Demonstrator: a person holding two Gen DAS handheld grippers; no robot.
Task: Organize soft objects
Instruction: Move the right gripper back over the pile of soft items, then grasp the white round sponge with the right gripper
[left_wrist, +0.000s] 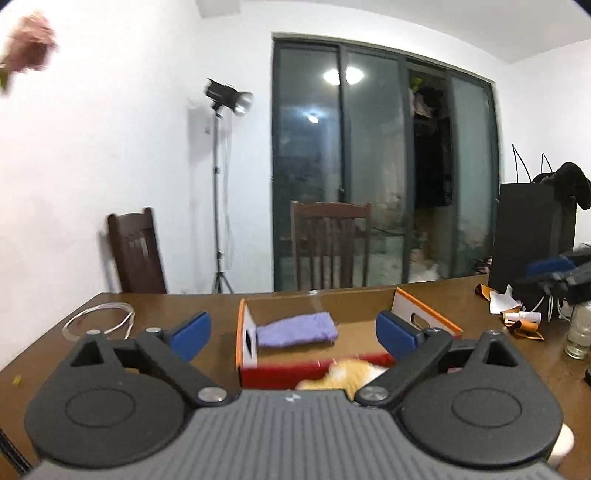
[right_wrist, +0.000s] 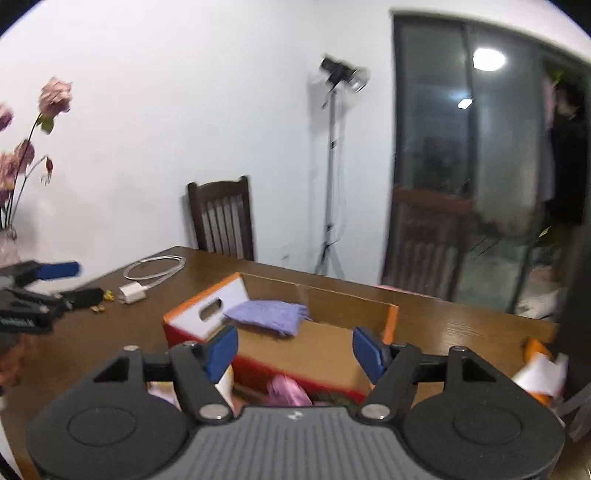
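Observation:
A cardboard box (left_wrist: 369, 295) with orange rims and a red front wall stands on the wooden table (left_wrist: 184, 306); it also shows in the right wrist view (right_wrist: 332, 299). A purple cloth (left_wrist: 297, 329) lies inside it at the left, seen too in the right wrist view (right_wrist: 269, 314). My left gripper (left_wrist: 293, 332) is open and empty in front of the box. An orange-and-white plush (left_wrist: 347, 374) lies just below it, outside the red wall. My right gripper (right_wrist: 295, 350) is open and empty over the box's near edge. A pink soft item (right_wrist: 286, 389) lies below it.
A white cable (left_wrist: 99, 319) and a charger (right_wrist: 133, 291) lie on the table's left part. A glass (left_wrist: 580, 332), paper scraps (left_wrist: 502, 301) and a black bag (left_wrist: 532, 236) are at the right. Chairs (left_wrist: 328, 243) stand behind the table. A vase of pink flowers (right_wrist: 22, 158) stands far left.

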